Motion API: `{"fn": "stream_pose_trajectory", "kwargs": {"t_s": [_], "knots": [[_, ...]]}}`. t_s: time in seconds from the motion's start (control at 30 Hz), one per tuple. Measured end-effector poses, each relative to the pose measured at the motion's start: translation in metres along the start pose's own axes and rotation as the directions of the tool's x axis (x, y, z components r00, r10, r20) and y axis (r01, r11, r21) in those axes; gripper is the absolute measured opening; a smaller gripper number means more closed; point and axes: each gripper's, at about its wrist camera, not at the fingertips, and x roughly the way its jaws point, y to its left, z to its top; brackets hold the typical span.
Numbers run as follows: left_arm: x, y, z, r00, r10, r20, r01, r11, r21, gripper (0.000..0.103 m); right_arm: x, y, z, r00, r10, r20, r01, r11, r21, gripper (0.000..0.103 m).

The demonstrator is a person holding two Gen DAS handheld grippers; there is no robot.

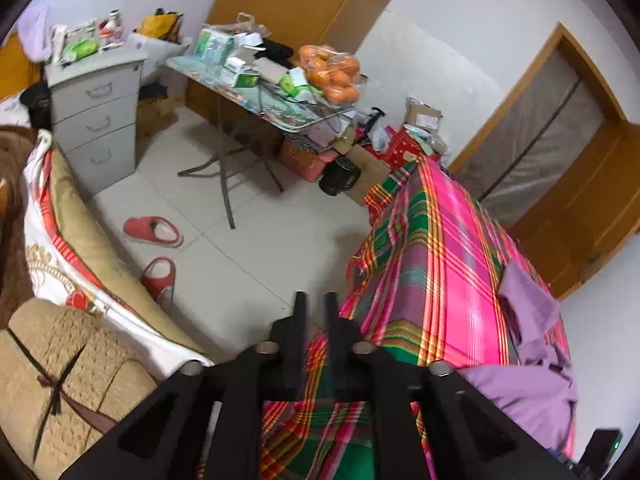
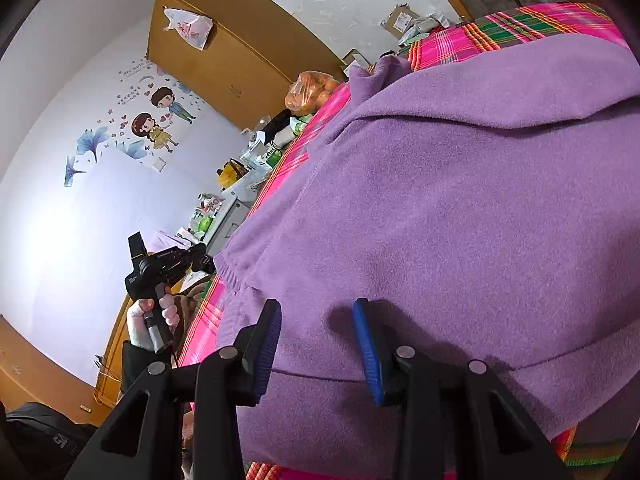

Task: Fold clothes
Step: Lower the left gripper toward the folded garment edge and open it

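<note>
A purple fleece garment [image 2: 460,208] lies spread on a surface covered by a pink and green plaid cloth [image 2: 444,46]. My right gripper [image 2: 316,312] hovers just over the garment's near part, open, its blue pads [image 2: 366,352] wide apart with nothing between them. In the left wrist view the same garment [image 1: 532,364] lies crumpled at the right, on the plaid cloth [image 1: 440,260]. My left gripper [image 1: 316,306] is beyond the cloth's near-left edge, over the floor, its black fingers only a narrow slit apart and empty. A gloved hand holds the left gripper [image 2: 202,260] left of the garment.
Left of the plaid surface is a bed [image 1: 60,280] with a folded beige blanket [image 1: 60,380]. Red slippers [image 1: 154,232] lie on the tiled floor. Behind stand a grey drawer unit [image 1: 98,120], a cluttered folding table [image 1: 256,92] with a bag of oranges [image 1: 332,72], and a wooden door [image 1: 560,140].
</note>
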Motion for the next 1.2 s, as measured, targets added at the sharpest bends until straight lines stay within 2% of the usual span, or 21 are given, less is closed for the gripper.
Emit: {"fn": "stream_pose_trajectory", "kwargs": {"t_s": [0.07,0.13,0.27,0.33,0.4,0.47,0.53,0.57,0.63,0.67,0.73,0.77,0.87,0.97,1.07,1.13,1.2], "knots": [[-0.001,0.004,0.002,1.0,0.006,0.007,-0.006,1.0,-0.023,0.052,0.0,-0.001,-0.001,1.0,0.002,0.001,-0.002,1.0,0.001,0.038],[-0.003,0.009,0.003,1.0,0.017,0.019,-0.016,0.999,-0.044,0.052,0.001,-0.002,-0.001,1.0,0.003,0.001,-0.003,1.0,0.001,0.038],[-0.006,0.019,0.006,0.995,0.083,0.059,-0.078,0.994,-0.072,0.052,0.002,-0.003,-0.003,1.0,0.004,0.002,-0.004,1.0,0.001,0.038],[0.0,0.023,0.004,0.993,0.116,0.024,-0.114,0.991,-0.069,0.052,0.001,-0.003,-0.003,1.0,0.005,0.002,-0.005,1.0,0.001,0.038],[0.012,0.019,-0.004,0.99,0.13,-0.056,-0.132,0.991,-0.034,0.052,0.001,-0.003,-0.003,1.0,0.005,0.002,-0.005,1.0,0.002,0.038],[0.021,0.008,-0.017,0.986,0.078,-0.145,-0.078,0.997,0.012,0.052,0.001,-0.002,-0.004,1.0,0.005,0.002,-0.005,1.0,0.002,0.038],[0.03,-0.004,-0.03,0.972,0.031,-0.235,-0.019,0.998,0.053,0.052,0.001,-0.002,-0.004,1.0,0.004,0.002,-0.004,1.0,0.003,0.038],[0.03,-0.01,-0.035,0.968,0.019,-0.25,-0.002,0.998,0.07,0.047,0.001,-0.002,-0.004,1.0,0.004,0.002,-0.004,1.0,0.002,0.038],[0.02,-0.019,-0.034,0.976,0.018,-0.218,0.002,0.996,0.091,0.046,0.001,-0.001,-0.003,1.0,0.003,0.001,-0.003,1.0,0.002,0.038],[0.014,-0.021,-0.032,0.979,-0.024,-0.202,0.041,0.996,0.078,0.047,0.0,-0.001,-0.003,1.0,0.004,0.002,-0.004,1.0,0.003,0.038],[0.004,-0.021,-0.024,0.973,-0.147,-0.181,0.152,0.988,0.016,0.05,0.0,-0.001,-0.003,1.0,0.006,0.003,-0.006,1.0,0.005,0.038],[0.0,-0.021,-0.021,0.97,-0.182,-0.164,0.184,0.983,-0.003,0.05,0.0,-0.001,-0.003,1.0,0.006,0.004,-0.006,1.0,0.005,0.038],[-0.009,-0.023,-0.016,0.968,-0.216,-0.123,0.216,0.976,-0.018,0.05,-0.001,-0.001,-0.004,1.0,0.008,0.005,-0.008,1.0,0.007,0.038],[-0.007,-0.021,-0.016,0.966,-0.229,-0.119,0.225,0.973,-0.049,0.052,-0.002,-0.002,-0.004,1.0,0.01,0.006,-0.01,1.0,0.007,0.038],[0.002,-0.021,-0.019,0.973,-0.19,-0.134,0.183,0.981,-0.065,0.053,-0.002,-0.002,-0.004,1.0,0.012,0.007,-0.012,1.0,0.009,0.038],[0.008,-0.018,-0.023,0.964,-0.203,-0.172,0.191,0.978,-0.083,0.053,-0.002,-0.001,-0.003,1.0,0.012,0.007,-0.012,1.0,0.009,0.038],[0.015,-0.019,-0.028,0.947,-0.238,-0.217,0.221,0.97,-0.1,0.053,-0.002,-0.001,-0.004,1.0,0.013,0.007,-0.013,1.0,0.01,0.038]]}}
